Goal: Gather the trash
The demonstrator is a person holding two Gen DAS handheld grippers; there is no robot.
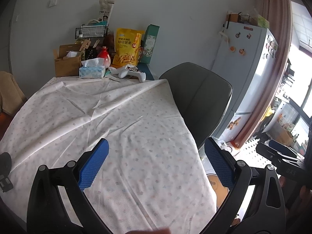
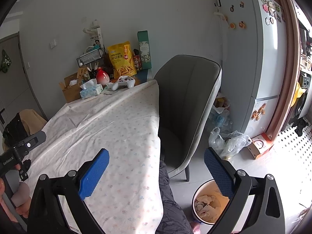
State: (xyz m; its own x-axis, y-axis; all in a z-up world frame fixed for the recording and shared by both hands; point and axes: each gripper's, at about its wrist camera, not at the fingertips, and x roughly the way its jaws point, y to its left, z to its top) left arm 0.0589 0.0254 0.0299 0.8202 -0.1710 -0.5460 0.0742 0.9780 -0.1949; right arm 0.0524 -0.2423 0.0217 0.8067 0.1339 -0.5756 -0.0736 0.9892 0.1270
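1. Left gripper (image 1: pixel 156 163) hovers above the tablecloth (image 1: pixel 109 120), fingers spread wide, holding nothing.
2. Right gripper (image 2: pixel 156 173) likewise gapes, unladen.
3. Crumpled paper trash (image 2: pixel 204 204) sits inside the floor bin (image 2: pixel 197 193) beside the chair (image 2: pixel 187 105).

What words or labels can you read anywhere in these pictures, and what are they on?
"原切薯条" and "NB": yellow snack bag.
"GenRobot.AI": left tool's body, seen from the right wrist.
Tissue box: blue lettering, too blurred.
Tall white carton and green box: print too small.
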